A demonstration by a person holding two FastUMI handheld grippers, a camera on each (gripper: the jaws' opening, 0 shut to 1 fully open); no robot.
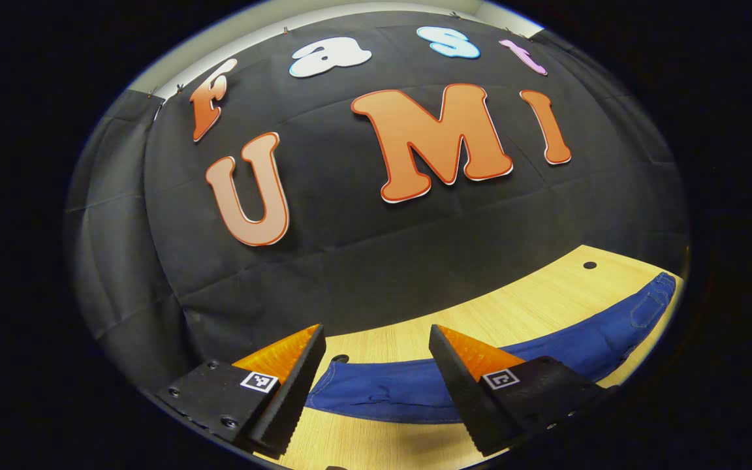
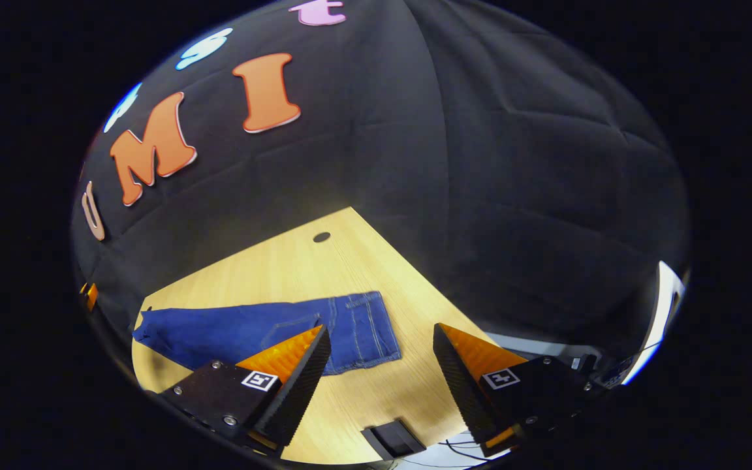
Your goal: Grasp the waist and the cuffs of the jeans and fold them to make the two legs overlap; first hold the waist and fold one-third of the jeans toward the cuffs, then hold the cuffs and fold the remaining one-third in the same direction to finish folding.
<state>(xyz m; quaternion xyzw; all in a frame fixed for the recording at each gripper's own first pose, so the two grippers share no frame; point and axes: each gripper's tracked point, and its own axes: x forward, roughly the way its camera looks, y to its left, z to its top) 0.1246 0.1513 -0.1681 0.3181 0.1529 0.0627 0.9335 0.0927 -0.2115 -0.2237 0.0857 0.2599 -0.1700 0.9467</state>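
Blue jeans [image 2: 252,333] lie stretched flat along a pale wooden table [image 2: 297,261], the waist [image 2: 363,326] at one end and the legs running off toward the cuffs [image 1: 330,385] at the other. In the right gripper view the waist end, with its pocket stitching, sits just beyond the fingers; in the left gripper view the cuff end lies between and just past that gripper's fingers. The garment looks already narrowed to a single leg's width, which suggests the legs have been laid over each other, though the pictures cannot confirm two layers. Neither lengthwise fold appears made: the jeans reach full length across the table, so the waist third and then the cuff third are judged still to be folded.

Both tools hover above the table, tilted forward and downward toward the denim. The left gripper [image 1: 376,385] has its fingers spread wide and nothing between them. The right gripper [image 2: 382,385] is likewise spread, empty, with its left finger over the seat of the jeans and its right finger over bare wood. A small dark hole [image 2: 322,237] marks the tabletop near the black cloth wall [image 2: 513,196] behind.
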